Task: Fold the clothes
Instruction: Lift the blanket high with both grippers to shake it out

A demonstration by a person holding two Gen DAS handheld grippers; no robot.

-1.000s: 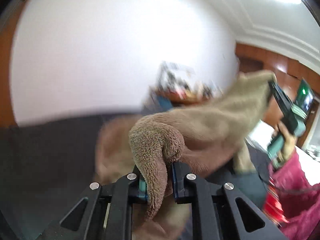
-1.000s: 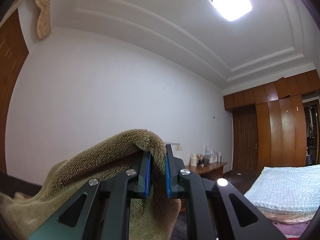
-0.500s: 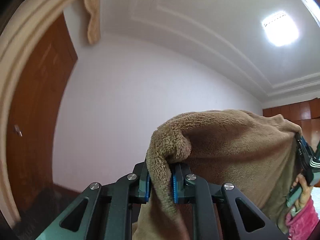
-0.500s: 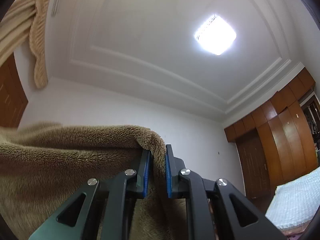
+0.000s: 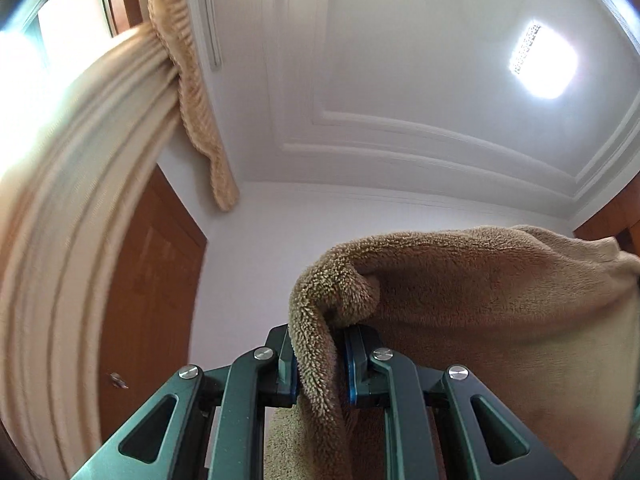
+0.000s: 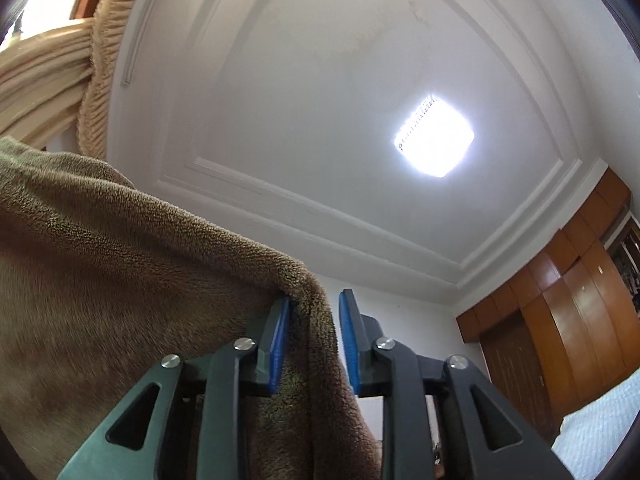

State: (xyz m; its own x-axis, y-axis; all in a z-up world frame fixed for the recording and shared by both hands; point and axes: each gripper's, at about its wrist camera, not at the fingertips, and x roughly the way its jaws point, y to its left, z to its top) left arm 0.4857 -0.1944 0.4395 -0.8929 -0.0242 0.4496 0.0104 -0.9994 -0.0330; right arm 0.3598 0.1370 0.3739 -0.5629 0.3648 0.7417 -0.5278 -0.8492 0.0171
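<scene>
My left gripper's [image 5: 318, 360] fingers are clamped hard on one bunched corner of the brown fleece garment [image 5: 500, 304], while the right gripper's [image 6: 314, 346] jaws are opening, the other corner draped between the blue pads [image 6: 278, 346] with daylight on its right side. I hold the cloth high, stretched between both tools toward the ceiling light [image 6: 434, 136], so it hangs flat; releasing one corner now probably starts a re-grip or a fold.
</scene>
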